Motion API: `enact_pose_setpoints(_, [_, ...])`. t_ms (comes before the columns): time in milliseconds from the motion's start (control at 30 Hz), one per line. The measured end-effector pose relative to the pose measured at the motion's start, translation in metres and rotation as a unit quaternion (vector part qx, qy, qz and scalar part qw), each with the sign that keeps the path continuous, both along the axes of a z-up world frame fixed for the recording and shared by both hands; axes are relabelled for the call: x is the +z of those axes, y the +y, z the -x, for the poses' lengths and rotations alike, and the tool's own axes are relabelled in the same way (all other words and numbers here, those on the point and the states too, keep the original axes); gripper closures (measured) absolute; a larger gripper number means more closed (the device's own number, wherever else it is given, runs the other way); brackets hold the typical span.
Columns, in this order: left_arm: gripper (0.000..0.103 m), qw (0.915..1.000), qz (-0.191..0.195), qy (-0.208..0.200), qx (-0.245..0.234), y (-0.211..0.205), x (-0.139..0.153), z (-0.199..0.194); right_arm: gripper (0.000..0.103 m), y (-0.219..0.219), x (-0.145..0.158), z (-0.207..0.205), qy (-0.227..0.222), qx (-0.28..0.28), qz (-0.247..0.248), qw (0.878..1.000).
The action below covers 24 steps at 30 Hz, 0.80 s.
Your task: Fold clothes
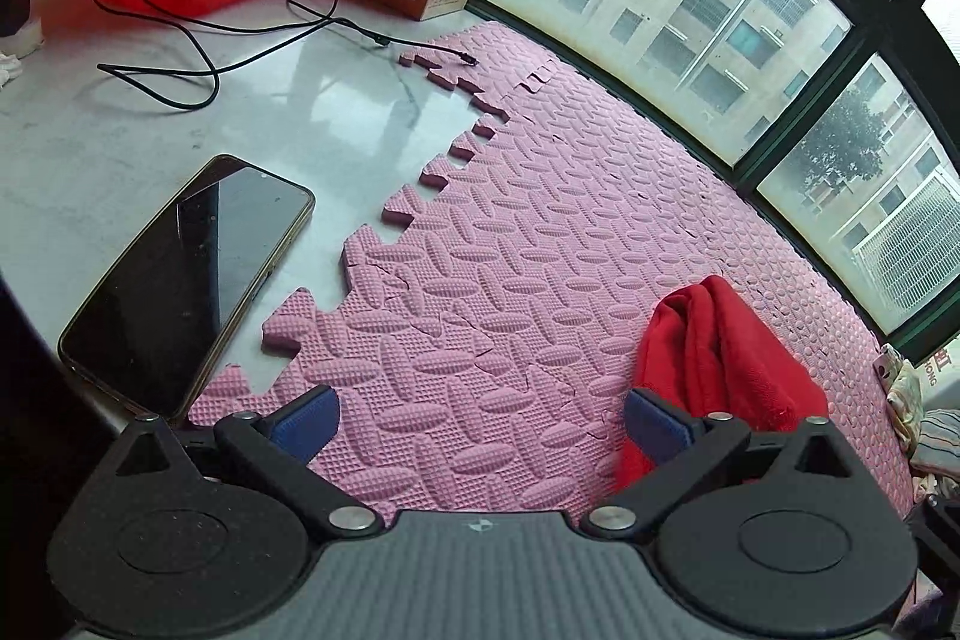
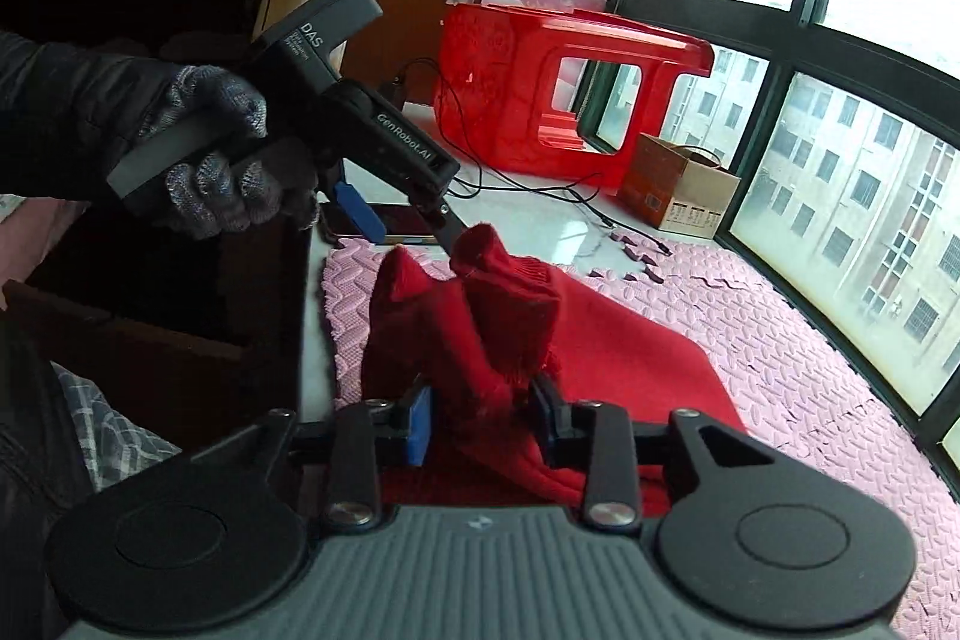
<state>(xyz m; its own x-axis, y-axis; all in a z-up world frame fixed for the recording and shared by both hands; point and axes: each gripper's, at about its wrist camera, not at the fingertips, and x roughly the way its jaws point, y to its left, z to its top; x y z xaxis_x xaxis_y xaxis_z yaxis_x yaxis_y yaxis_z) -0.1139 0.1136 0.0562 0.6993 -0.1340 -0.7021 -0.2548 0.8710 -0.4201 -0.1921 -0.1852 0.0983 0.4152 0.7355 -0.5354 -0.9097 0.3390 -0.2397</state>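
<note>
Pink interlocking foam mats [image 1: 540, 244], embossed with ribbed ovals and jigsaw-toothed edges, cover a glossy marble ledge [image 1: 180, 112] below tall dark-framed windows. On them a red knit garment [image 2: 600, 358] lies bunched, its fringed end raised. The right gripper [image 2: 483, 421] pinches a fold of that cloth between blue-padded fingers. The left gripper [image 1: 480, 421] hangs spread wide, one pad touching the garment's edge. A black smartphone [image 1: 186, 280] rests on the marble; a red plastic stool [image 2: 570, 94] and cardboard box [image 2: 678, 187] stand behind.

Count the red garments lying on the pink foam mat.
1: a single red knitted garment bunched on the pink foam mat, gripped by the right gripper; its folds could hide more.
</note>
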Motion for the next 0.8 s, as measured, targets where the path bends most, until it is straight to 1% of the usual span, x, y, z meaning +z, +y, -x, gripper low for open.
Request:
enact_pose_setpoints(100, [0.000,0.9998,0.003,-0.017,-0.013,-0.006,0.010,0.002,0.068,-0.002,0.001,0.006,0.012,0.004,0.004,1.000])
enact_pose_setpoints(133, [0.001,0.9995,0.004,-0.024,-0.020,-0.009,0.014,0.002,0.068,-0.005,0.004,0.005,0.025,0.002,-0.001,1.000])
enact_pose_setpoints(200, [0.002,0.9986,0.004,-0.041,-0.035,-0.017,0.023,0.003,0.068,-0.012,0.011,0.001,0.049,-0.009,-0.016,0.999])
enact_pose_setpoints(367, [0.002,0.9955,0.008,-0.063,-0.071,-0.033,0.036,0.007,0.068,-0.021,0.032,-0.011,0.079,-0.035,-0.065,0.994])
enact_pose_setpoints(400, [0.003,0.9949,0.006,-0.065,-0.077,-0.036,0.038,0.009,0.068,-0.019,0.035,-0.014,0.078,-0.043,-0.068,0.994])
enact_pose_setpoints(467, [0.003,0.9934,0.006,-0.066,-0.093,-0.040,0.039,0.014,0.068,-0.013,0.034,-0.016,0.064,-0.046,-0.053,0.996])
enact_pose_setpoints(567, [0.003,0.9900,0.010,-0.067,-0.124,-0.045,0.037,0.022,0.068,-0.001,0.027,-0.020,0.055,-0.035,-0.023,0.998])
enact_pose_setpoints(700, [0.004,0.9845,-0.002,-0.068,-0.161,-0.054,0.033,0.037,0.068,0.012,0.020,-0.023,0.042,-0.021,-0.002,0.999])
enact_pose_setpoints(800, [0.007,0.9830,-0.007,-0.057,-0.175,-0.058,0.025,0.041,0.068,0.022,0.014,-0.026,0.037,-0.018,0.011,0.999])
